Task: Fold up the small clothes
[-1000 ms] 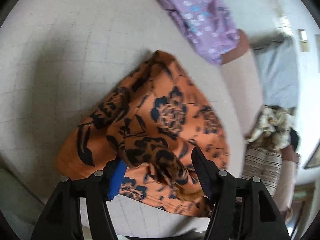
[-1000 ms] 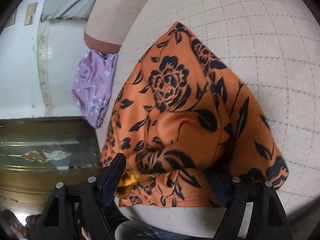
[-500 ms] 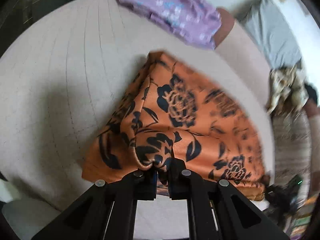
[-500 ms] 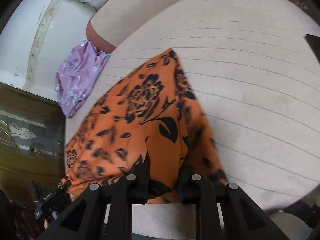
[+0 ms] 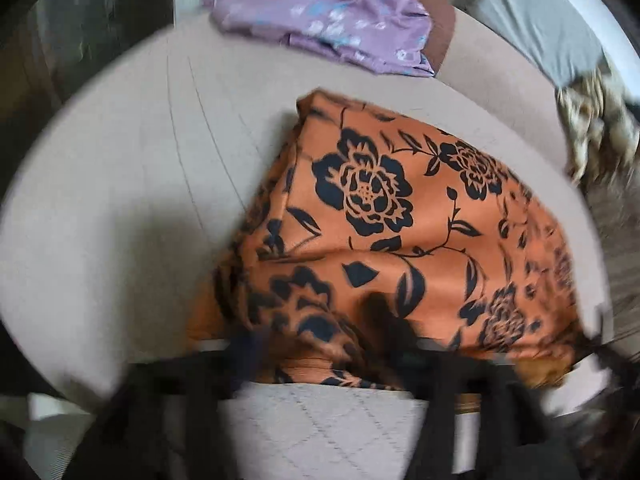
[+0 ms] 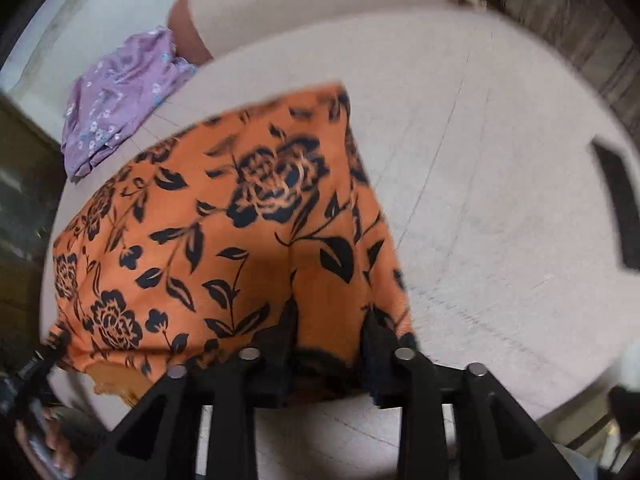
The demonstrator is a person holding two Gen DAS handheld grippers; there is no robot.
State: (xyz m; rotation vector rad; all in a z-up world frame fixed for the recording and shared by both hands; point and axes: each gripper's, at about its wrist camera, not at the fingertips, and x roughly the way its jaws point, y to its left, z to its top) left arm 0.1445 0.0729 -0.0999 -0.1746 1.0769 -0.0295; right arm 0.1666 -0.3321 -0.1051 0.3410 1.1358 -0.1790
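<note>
Here, satiny orange floral garment (image 5: 400,216), folded flat, quilted beige cushion (image 5: 120,200).

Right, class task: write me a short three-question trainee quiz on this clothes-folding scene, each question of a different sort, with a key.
1. True or false: the orange cloth with black flowers lies on the beige quilted cushion.
2. Multiple choice: in the right wrist view, the crumpled purple cloth with pale flowers lies where, seen from the orange cloth?
A. upper left
B. lower right
C. underneath it
3. Fill in: both the left gripper and the right gripper have their fingers at the orange cloth's ____ edge.

Key: 1 true; 2 A; 3 near (bottom of each picture). Both grippers' jaws are opening, with orange cloth between the fingers.
</note>
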